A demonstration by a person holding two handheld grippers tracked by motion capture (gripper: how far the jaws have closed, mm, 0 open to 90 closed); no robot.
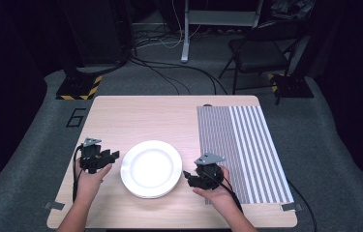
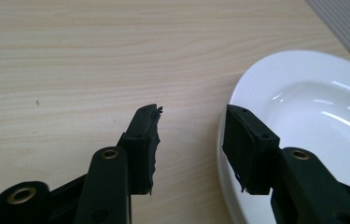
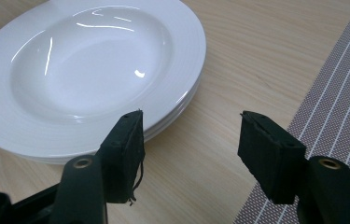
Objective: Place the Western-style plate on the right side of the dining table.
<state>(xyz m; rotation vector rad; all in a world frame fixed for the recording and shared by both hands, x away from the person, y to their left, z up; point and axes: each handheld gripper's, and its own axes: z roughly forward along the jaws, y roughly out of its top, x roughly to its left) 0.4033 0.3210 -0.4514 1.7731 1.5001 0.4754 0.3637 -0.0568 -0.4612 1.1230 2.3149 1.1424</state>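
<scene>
- Here, the stack of white plates [image 1: 151, 168] sits on the bare wood of the desk [image 1: 135, 116], towards your near edge; take this stack as the landmark for every place below.
- In the right gripper view the stack shows three rims [image 3: 172, 114], one upon another, with a deep well in the top plate.
- Your left claw [image 1: 113, 158] hovers just beside the left rim of the stack, tips pointed at it. In the left gripper view [image 2: 189, 135] its jaws stand parted with nothing between them; the jaw nearer the plates [image 2: 303, 107] overlaps the rim in that view, and whether it touches cannot be told.
- Your right claw [image 1: 187, 175] hovers just beside the right rim of the stack. In the right gripper view [image 3: 189, 140] its jaws likewise stand apart on bare wood, gripping nothing, one jaw in front of the plate edge.
- The striped placemat [image 1: 242, 150] lies on the desk to the right of the stack, beyond your right claw, apart from the plates; it also shows in the right gripper view [image 3: 331, 116].
- Beyond the desk, past the stack, stands a folding chair [image 1: 259, 50] on grey floor.
</scene>
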